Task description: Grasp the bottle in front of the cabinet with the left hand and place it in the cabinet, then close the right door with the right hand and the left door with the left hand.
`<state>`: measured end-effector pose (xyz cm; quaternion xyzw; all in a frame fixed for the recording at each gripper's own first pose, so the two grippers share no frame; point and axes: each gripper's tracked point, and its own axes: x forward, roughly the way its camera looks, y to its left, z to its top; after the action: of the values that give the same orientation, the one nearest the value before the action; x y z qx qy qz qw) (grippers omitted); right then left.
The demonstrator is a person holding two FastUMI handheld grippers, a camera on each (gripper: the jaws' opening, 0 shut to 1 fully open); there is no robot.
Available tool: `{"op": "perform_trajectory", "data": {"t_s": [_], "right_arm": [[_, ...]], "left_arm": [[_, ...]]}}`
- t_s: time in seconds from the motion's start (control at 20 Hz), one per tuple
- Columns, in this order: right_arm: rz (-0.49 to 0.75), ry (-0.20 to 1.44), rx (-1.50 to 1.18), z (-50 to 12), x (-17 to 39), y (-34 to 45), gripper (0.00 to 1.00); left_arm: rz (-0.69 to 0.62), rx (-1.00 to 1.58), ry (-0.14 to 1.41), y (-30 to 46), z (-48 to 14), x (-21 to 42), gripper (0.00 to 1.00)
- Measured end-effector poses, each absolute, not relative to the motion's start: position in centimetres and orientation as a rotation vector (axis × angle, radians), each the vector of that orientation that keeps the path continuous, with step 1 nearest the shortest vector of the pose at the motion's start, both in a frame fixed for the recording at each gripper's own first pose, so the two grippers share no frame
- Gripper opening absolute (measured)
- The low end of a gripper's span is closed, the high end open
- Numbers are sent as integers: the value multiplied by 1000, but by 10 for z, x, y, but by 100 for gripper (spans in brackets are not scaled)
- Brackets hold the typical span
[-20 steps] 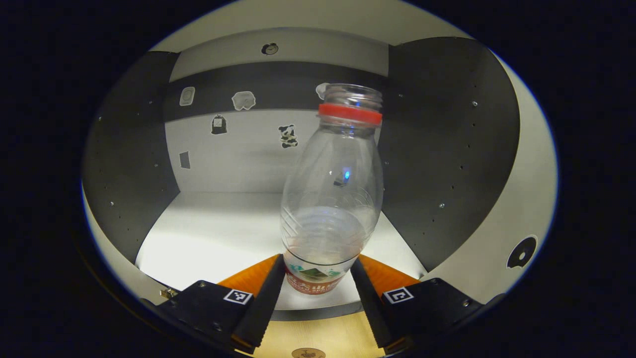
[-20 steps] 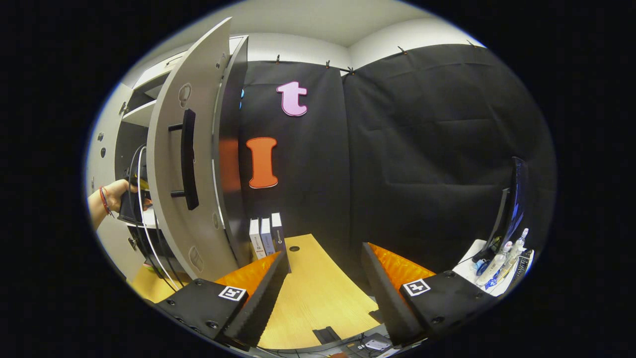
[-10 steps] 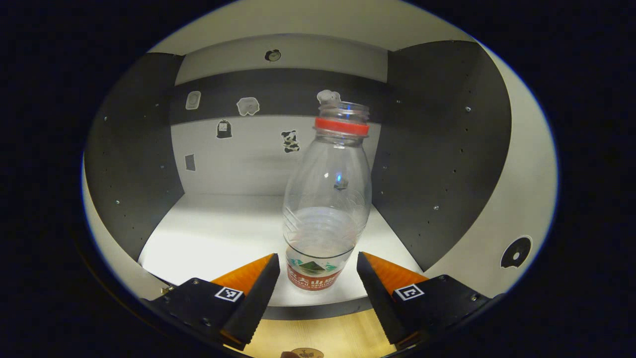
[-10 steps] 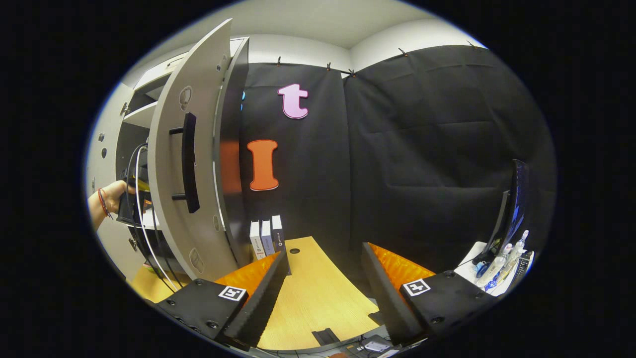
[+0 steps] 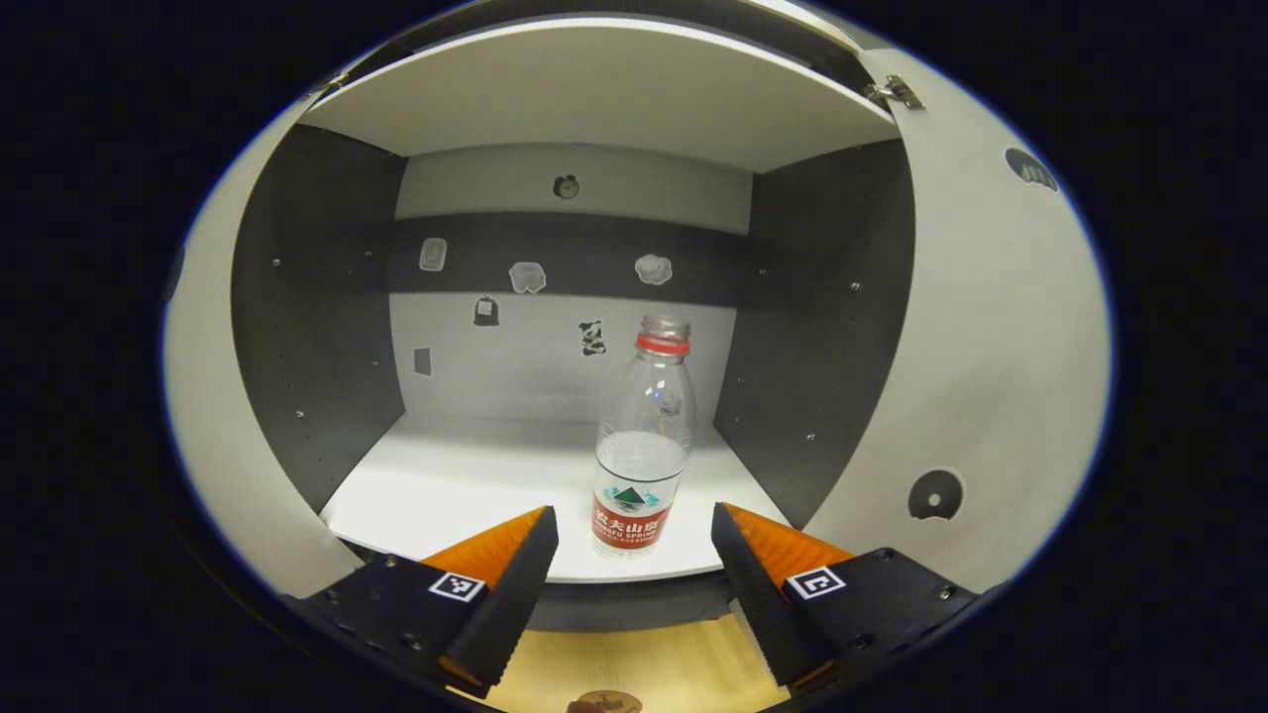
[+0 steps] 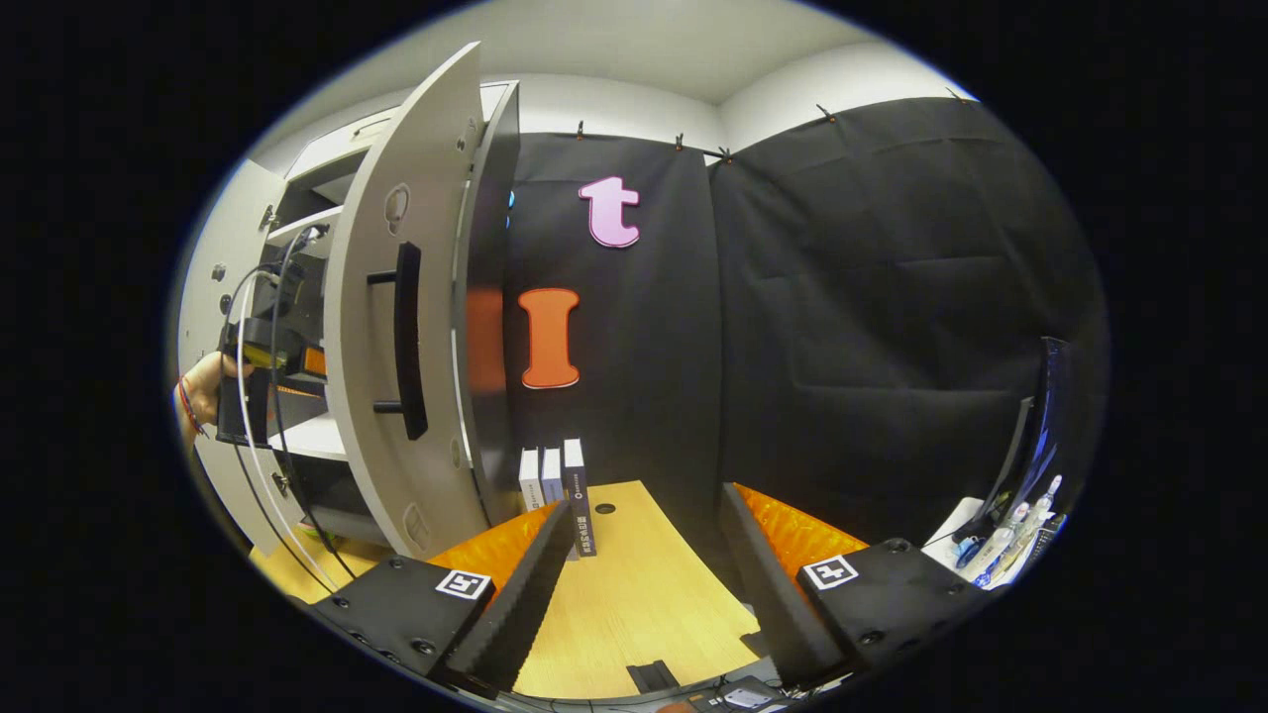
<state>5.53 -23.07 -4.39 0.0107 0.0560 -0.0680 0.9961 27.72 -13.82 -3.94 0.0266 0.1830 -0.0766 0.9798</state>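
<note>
Black cloth wall hung from clips below a pale ceiling. Light wooden surface beneath, three books upright at its far edge, a monitor at far right.

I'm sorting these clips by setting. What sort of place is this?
Probably a staged recording booth in an office-like room, not a real home: black cloth wall, a wooden desk with a monitor, and a cabinet holding just one bottle.
</note>
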Motion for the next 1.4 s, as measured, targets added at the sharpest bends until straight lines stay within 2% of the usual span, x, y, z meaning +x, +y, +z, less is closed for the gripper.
{"op": "perform_trajectory", "data": {"t_s": [0.3, 0.65, 0.9, 1.15, 1.4], "right_arm": [[-95, 62, -21, -19, 66, -232, 98], [-70, 31, -27, -3, 89, -208, 98], [-59, 27, -41, -2, 101, -175, 98], [-93, 38, -21, -12, 106, -152, 98], [-145, 56, -28, -23, 108, -137, 98]], "left_arm": [[-119, 33, 237, -115, 25, 201, 95], [-58, -1, 130, -64, 69, 133, 95], [-31, 36, 76, -21, 90, 102, 94], [-38, 80, 20, 15, 114, 78, 94], [-51, 130, -9, 38, 112, 76, 94]]}}
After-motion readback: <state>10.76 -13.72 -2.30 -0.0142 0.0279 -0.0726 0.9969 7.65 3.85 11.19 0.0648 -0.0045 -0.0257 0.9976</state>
